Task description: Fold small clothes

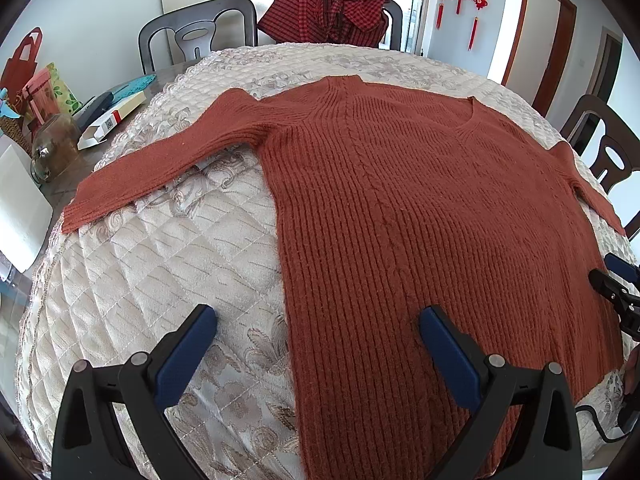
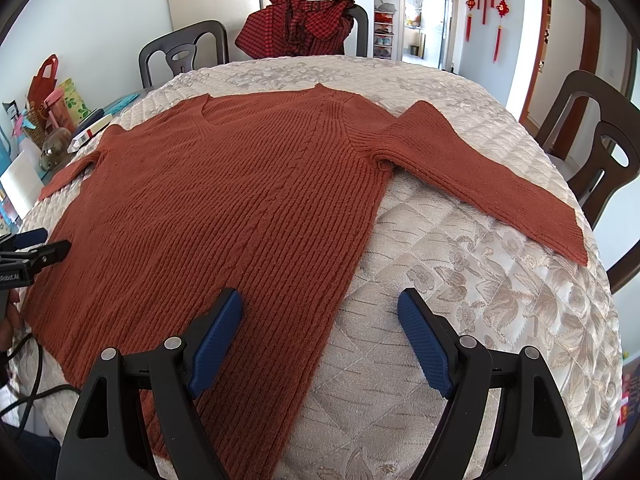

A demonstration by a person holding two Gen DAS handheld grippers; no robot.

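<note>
A rust-red ribbed V-neck sweater (image 1: pixel 400 200) lies flat and face up on the quilted table cover, both sleeves spread out to the sides. My left gripper (image 1: pixel 318 316) hovers open above the sweater's lower left edge, nothing between its blue pads. My right gripper (image 2: pixel 320 300) hangs open over the sweater (image 2: pixel 224 208) at its lower right edge, also holding nothing. The left sleeve (image 1: pixel 160 160) reaches toward the table's left edge; the right sleeve (image 2: pixel 500 184) reaches toward the right edge. Each gripper shows at the side of the other's view: the right one (image 1: pixel 616 280), the left one (image 2: pixel 36 246).
A cream quilted cover (image 1: pixel 160 280) tops the table. Dark chairs (image 1: pixel 196 32) stand around it; a red checked garment (image 1: pixel 332 12) hangs over the far chair. Boxes, a glass jar (image 1: pixel 52 148) and bags crowd the left end. A black cable (image 2: pixel 32 384) runs at the near edge.
</note>
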